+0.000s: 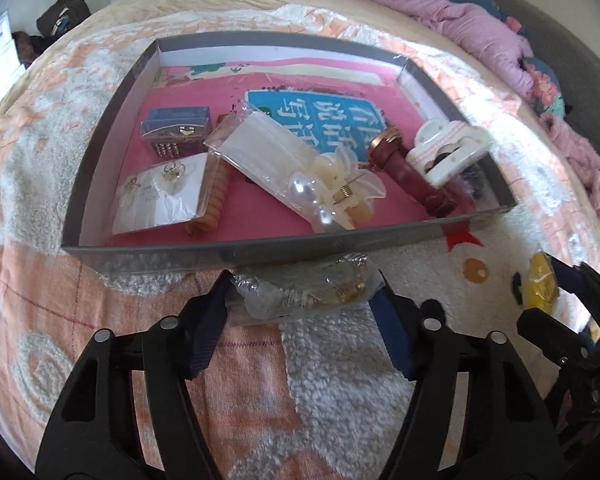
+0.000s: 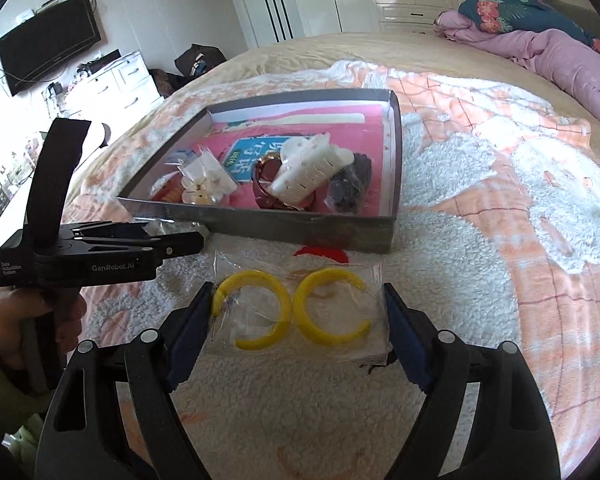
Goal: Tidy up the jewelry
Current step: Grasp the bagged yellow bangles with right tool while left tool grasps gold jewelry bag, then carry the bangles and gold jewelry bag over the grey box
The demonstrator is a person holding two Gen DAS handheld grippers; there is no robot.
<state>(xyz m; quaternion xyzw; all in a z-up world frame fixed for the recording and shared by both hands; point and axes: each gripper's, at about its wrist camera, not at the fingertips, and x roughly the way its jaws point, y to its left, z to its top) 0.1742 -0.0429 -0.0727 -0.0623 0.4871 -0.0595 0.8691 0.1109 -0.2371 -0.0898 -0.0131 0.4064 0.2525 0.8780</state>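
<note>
A grey box [image 1: 148, 251] with a pink floor lies on the blanket and holds hair clips, earring cards and small packets. My left gripper [image 1: 302, 286] is open around a clear bag of gold jewelry [image 1: 312, 288] lying on the blanket just in front of the box's near wall. My right gripper [image 2: 298, 308] is open around a clear bag of yellow hoop earrings [image 2: 296, 312] on the blanket, right of the left gripper. The box also shows in the right wrist view [image 2: 300, 228]. The left gripper [image 2: 180, 242] appears there, tip by the box's near wall.
In the box lie a white claw clip [image 1: 448, 148], a dark red clip [image 1: 408, 168], a cream flower clip [image 1: 348, 188], an orange coil tie [image 1: 214, 200] and a blue case [image 1: 178, 126]. A pink quilt [image 2: 560, 56] lies at the far right of the bed.
</note>
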